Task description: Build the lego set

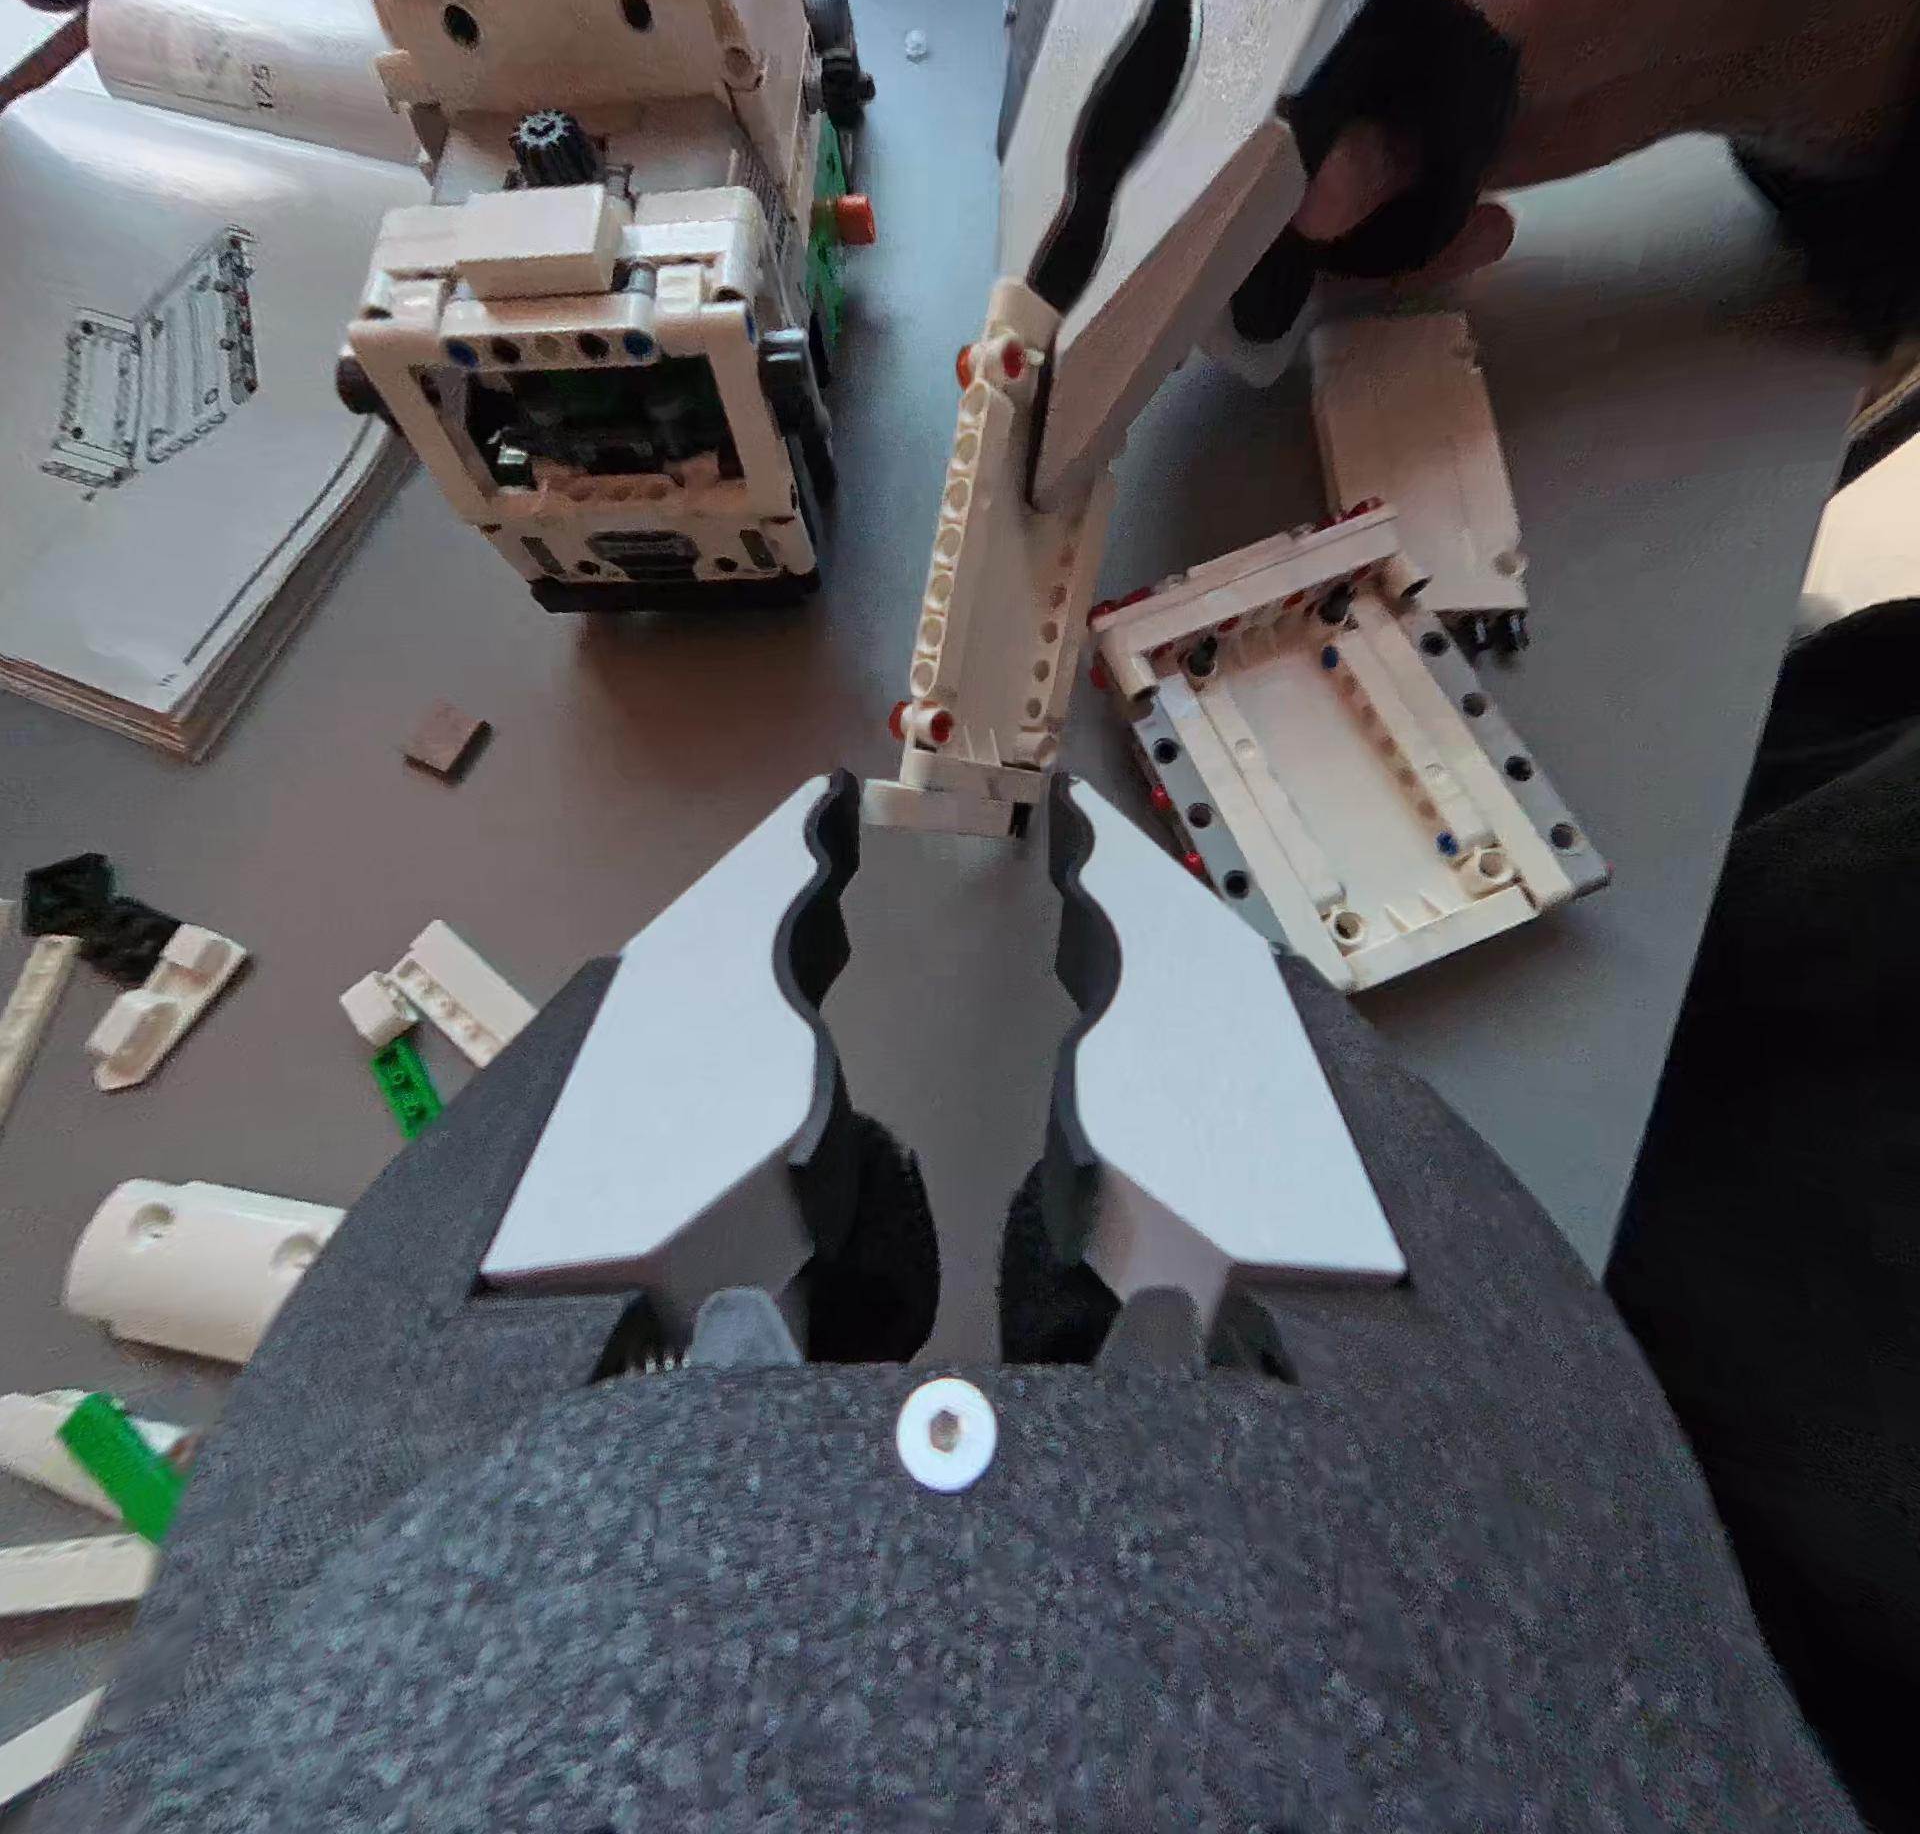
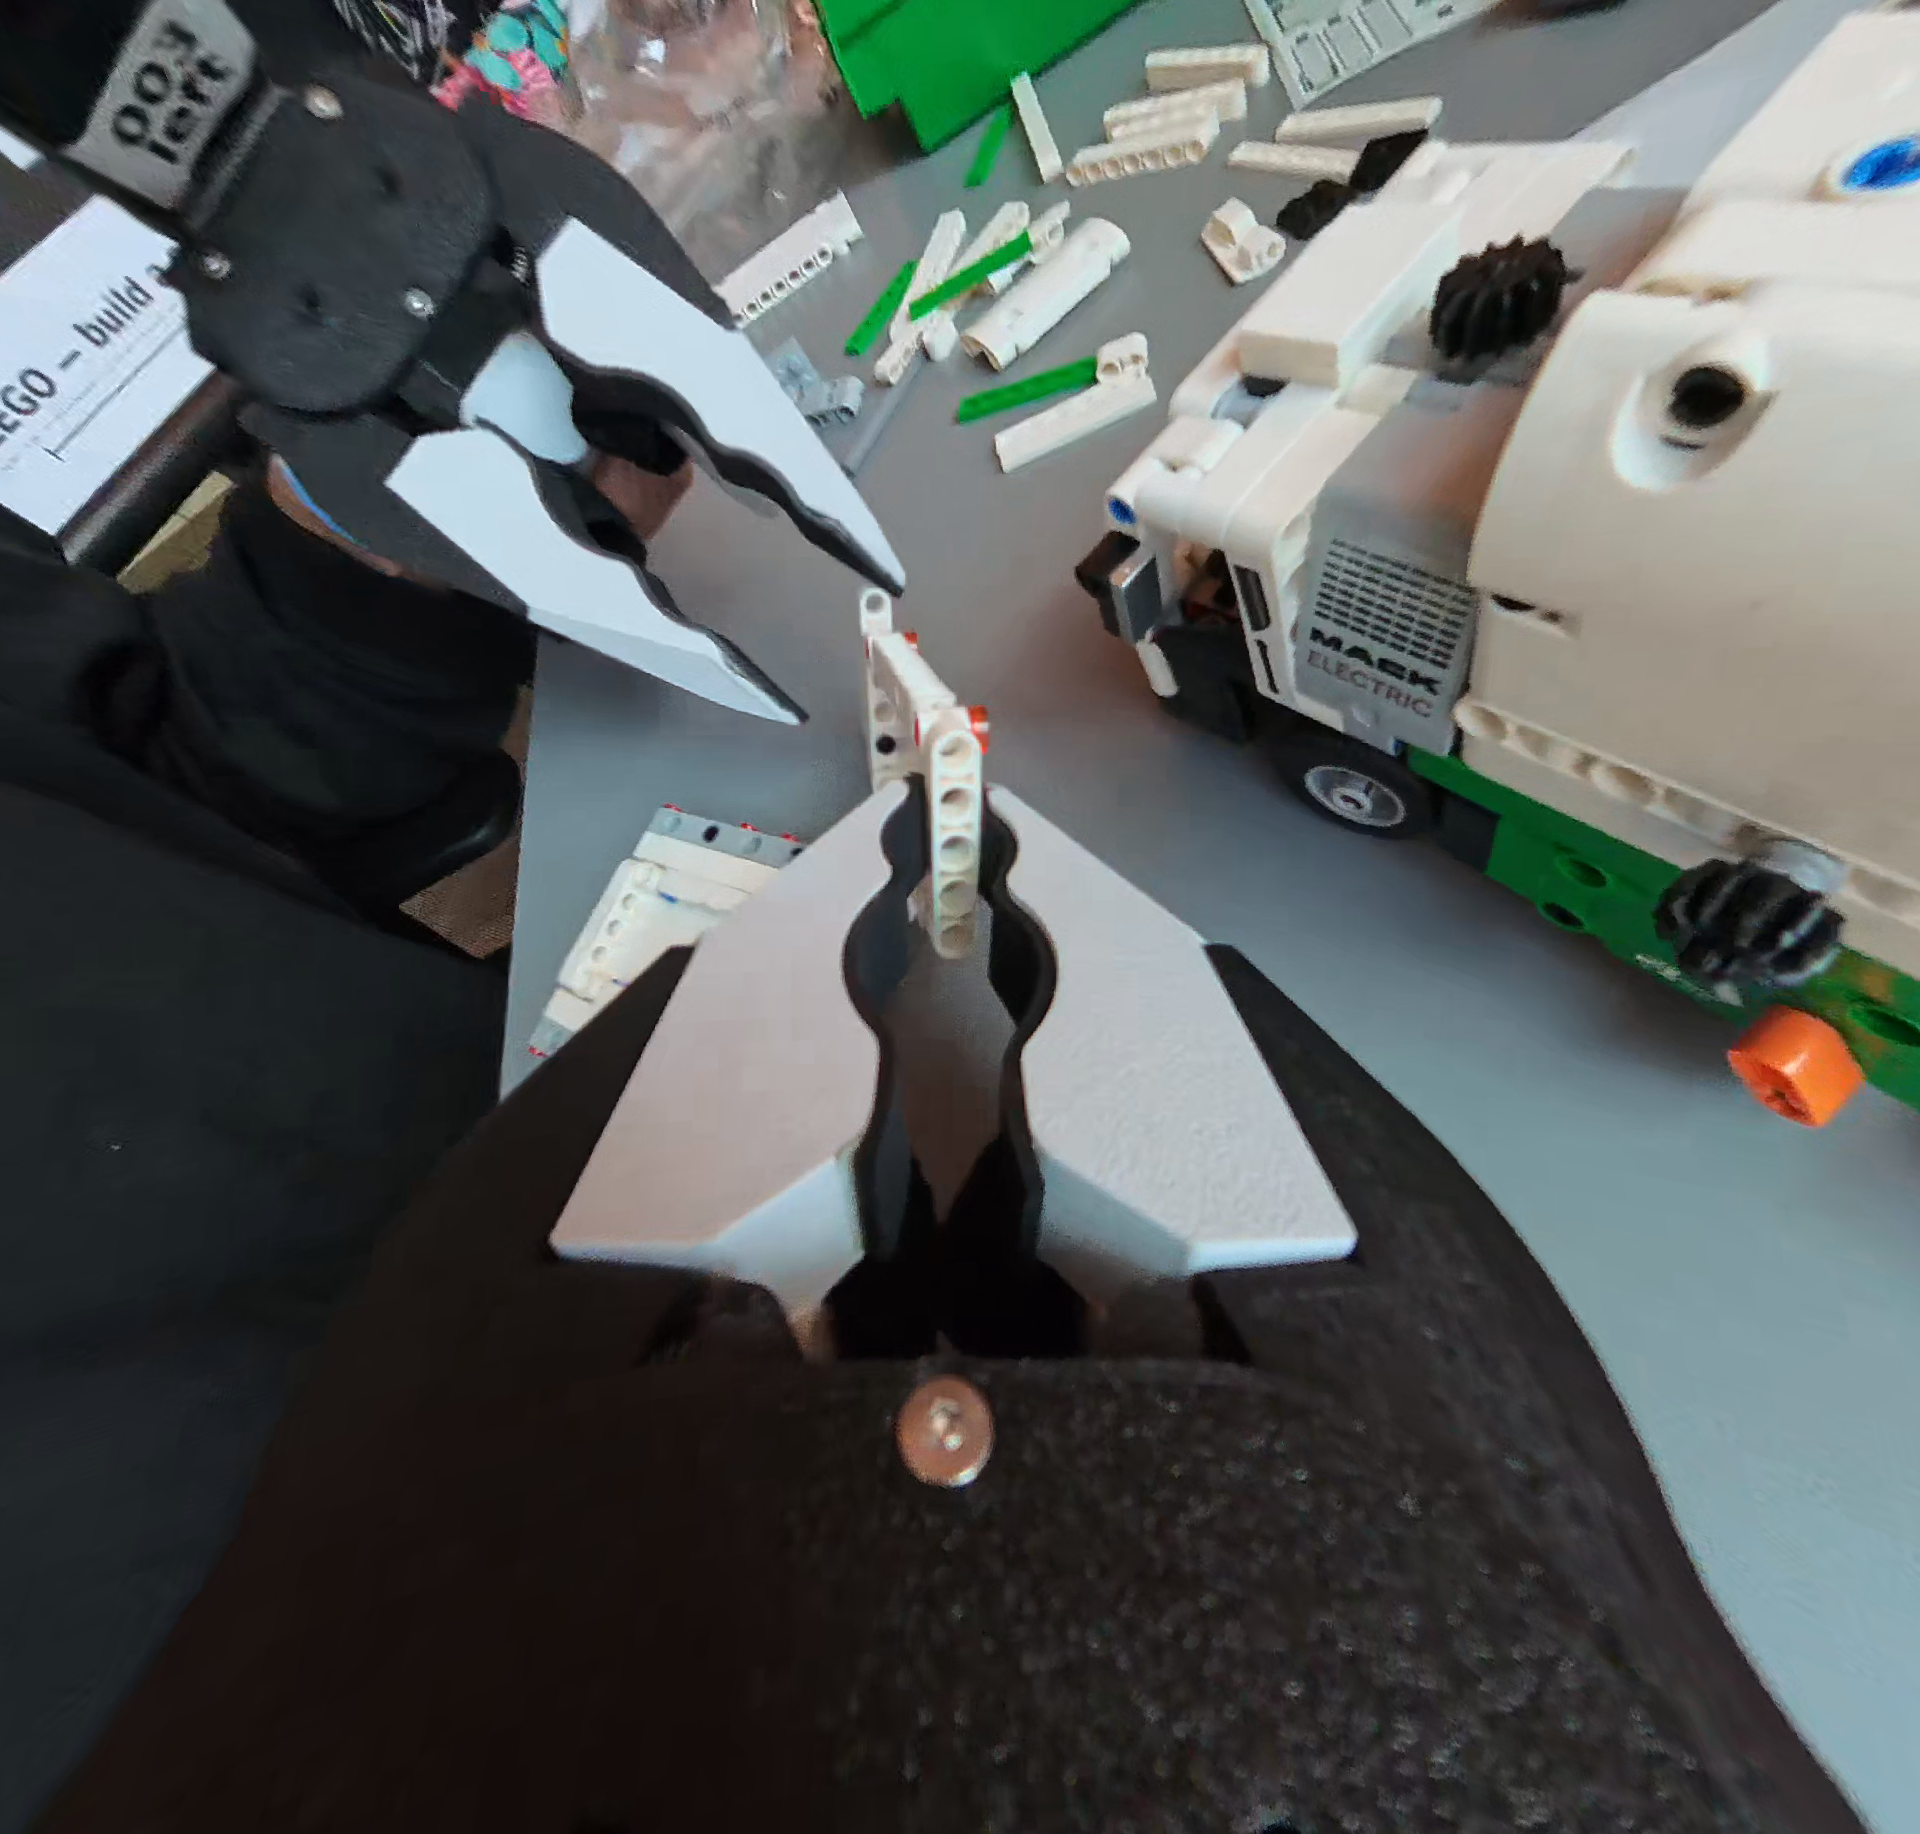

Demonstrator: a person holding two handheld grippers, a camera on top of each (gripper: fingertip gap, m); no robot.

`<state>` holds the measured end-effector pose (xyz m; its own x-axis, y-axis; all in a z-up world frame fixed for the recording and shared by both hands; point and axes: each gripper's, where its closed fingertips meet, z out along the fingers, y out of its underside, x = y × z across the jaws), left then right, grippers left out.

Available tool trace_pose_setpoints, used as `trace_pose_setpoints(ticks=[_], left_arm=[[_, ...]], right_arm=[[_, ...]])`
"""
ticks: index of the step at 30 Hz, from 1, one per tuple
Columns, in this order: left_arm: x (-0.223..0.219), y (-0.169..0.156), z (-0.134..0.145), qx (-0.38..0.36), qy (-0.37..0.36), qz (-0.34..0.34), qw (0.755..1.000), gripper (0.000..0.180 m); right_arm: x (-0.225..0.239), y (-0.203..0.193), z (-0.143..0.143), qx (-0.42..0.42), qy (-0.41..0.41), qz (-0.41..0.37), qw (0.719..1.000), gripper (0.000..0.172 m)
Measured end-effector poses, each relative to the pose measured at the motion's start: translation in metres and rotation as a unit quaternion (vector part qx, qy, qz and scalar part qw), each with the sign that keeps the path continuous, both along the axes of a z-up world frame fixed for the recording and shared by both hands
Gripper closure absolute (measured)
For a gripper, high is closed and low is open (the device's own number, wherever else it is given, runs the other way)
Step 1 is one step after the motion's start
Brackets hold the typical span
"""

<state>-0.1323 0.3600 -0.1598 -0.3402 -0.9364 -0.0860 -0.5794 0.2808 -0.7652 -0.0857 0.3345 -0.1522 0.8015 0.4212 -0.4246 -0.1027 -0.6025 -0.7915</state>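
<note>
My right gripper (image 2: 948,808) is shut on a white panel assembly with red pins (image 2: 954,849) and holds it on end over the grey table (image 2: 1299,953). In the left wrist view the right gripper (image 1: 1044,485) comes down from above and clamps the assembly's (image 1: 987,579) upper part. My left gripper (image 1: 954,802) is open, and the assembly's lower end sits right at its fingertips (image 1: 844,808). I cannot see the pads pressing on it. In the right wrist view the left gripper (image 2: 847,652) shows at the upper left with its jaws apart.
A white and green toy truck (image 1: 582,382) (image 2: 1558,537) stands beyond. A flat white and grey frame (image 1: 1340,766) and a white panel (image 1: 1413,465) lie on the right. An open booklet (image 1: 156,413) and loose parts (image 1: 166,1005) (image 2: 1039,278) lie on the left. A gloved hand (image 1: 1403,143) shows. The tips of one gripper are about 6 cm away from the tips of the other.
</note>
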Motion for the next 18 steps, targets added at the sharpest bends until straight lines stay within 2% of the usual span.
trace_pose_setpoints(ticks=[5,7,9,13,16,18], left_arm=[[-0.003,-0.009,0.026,-0.163,-0.051,-0.003,0.985,0.144],[-0.01,-0.018,0.04,-0.211,-0.074,-0.021,0.974,0.16],[-0.02,-0.028,0.05,-0.231,-0.088,-0.038,0.968,0.162],[-0.035,-0.034,0.05,-0.247,-0.095,-0.022,0.964,0.158],[-0.041,-0.038,0.061,-0.281,-0.137,-0.005,0.95,0.167],[-0.047,-0.034,0.057,-0.275,-0.146,0.023,0.95,0.171]], right_arm=[[-0.024,-0.013,0.028,0.063,0.003,0.09,0.994,0.166],[-0.027,-0.014,0.042,0.079,-0.004,0.111,0.991,0.165],[-0.029,-0.013,0.051,0.083,-0.001,0.129,0.988,0.166],[-0.044,-0.014,0.07,0.11,0.048,0.193,0.974,0.166],[-0.06,-0.007,0.068,0.11,0.068,0.221,0.967,0.166],[-0.069,-0.003,0.064,0.112,0.067,0.236,0.963,0.166]])
